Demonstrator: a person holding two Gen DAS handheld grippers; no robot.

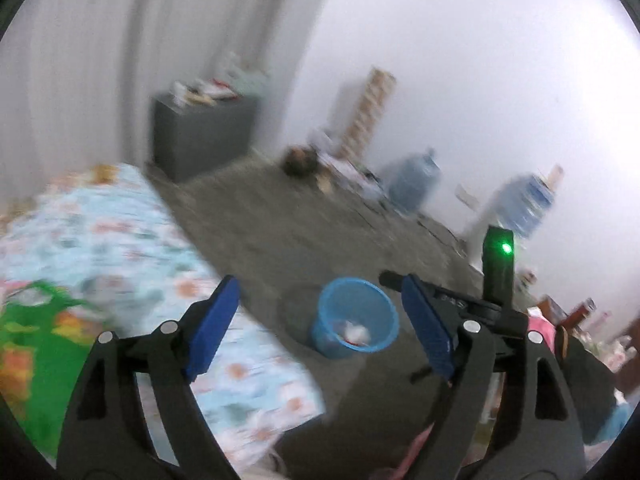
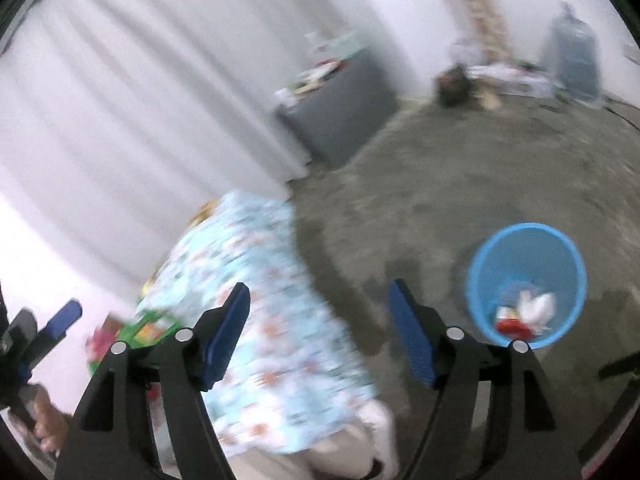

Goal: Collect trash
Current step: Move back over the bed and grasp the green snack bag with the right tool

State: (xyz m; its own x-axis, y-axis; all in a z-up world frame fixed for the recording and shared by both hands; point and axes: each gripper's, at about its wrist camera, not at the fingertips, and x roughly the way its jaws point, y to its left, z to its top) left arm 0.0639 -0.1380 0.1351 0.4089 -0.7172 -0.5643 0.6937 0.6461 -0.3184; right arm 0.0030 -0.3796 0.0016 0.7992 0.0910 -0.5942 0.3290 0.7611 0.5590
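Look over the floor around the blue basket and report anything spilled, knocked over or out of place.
Nothing stands out near the blue basket: it stands upright on the floor, with the crumpled trash inside it and none visible beside it. The clutter along the far wall is too blurred to judge.

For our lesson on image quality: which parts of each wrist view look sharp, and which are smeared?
Left wrist view: left gripper sharp; floral bedsheet, water jugs smeared. Right wrist view: right gripper sharp; curtain, blue wastebasket blurred.

Floral bedsheet [image 1: 132, 240], grey cabinet [image 1: 200, 132], water jugs [image 1: 416, 180], curtain [image 2: 140, 100]
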